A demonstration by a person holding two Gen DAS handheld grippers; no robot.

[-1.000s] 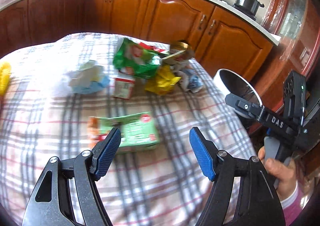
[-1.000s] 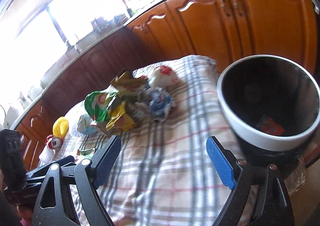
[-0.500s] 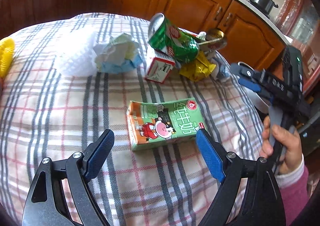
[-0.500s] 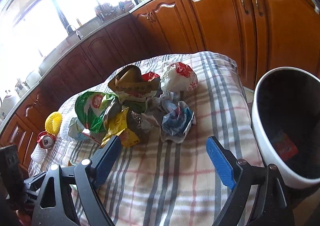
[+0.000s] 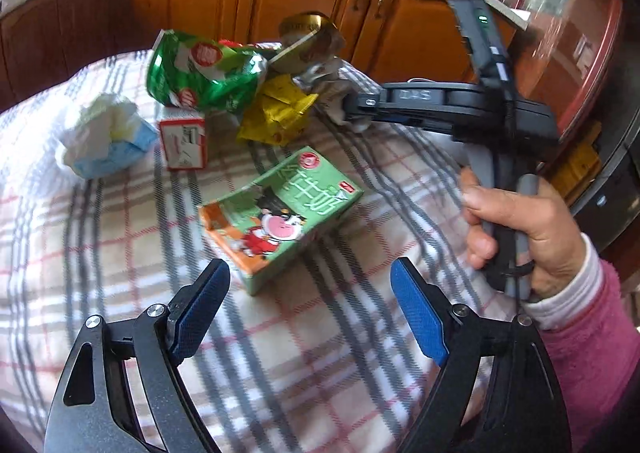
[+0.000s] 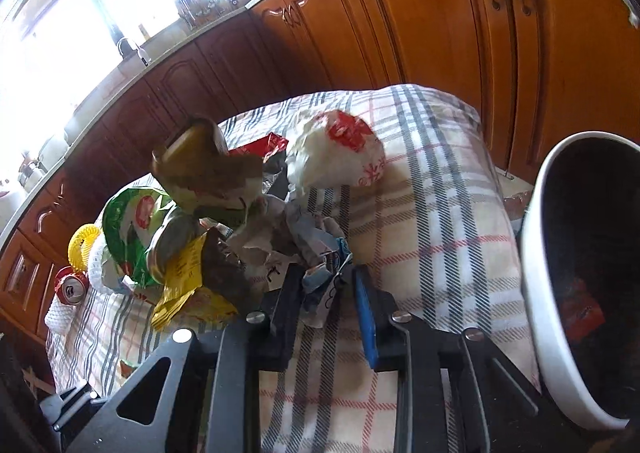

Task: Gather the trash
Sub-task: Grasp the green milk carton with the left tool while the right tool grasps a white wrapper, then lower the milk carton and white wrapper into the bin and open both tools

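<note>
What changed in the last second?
The right gripper advanced to the pile and shut on the crumpled blue-white wrapper. The left gripper closed in on the green milk carton, still open. Carton, pile and bin stayed put.

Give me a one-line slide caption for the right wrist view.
Right gripper shut on crumpled blue-and-white wrapper at the trash pile's edge, white bin to its right.

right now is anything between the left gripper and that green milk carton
Nothing visible. The left gripper is open, and the green milk carton lies flat on the checked cloth just ahead of its fingers. The right gripper, off to the side, is pinching a crumpled wrapper.
</note>
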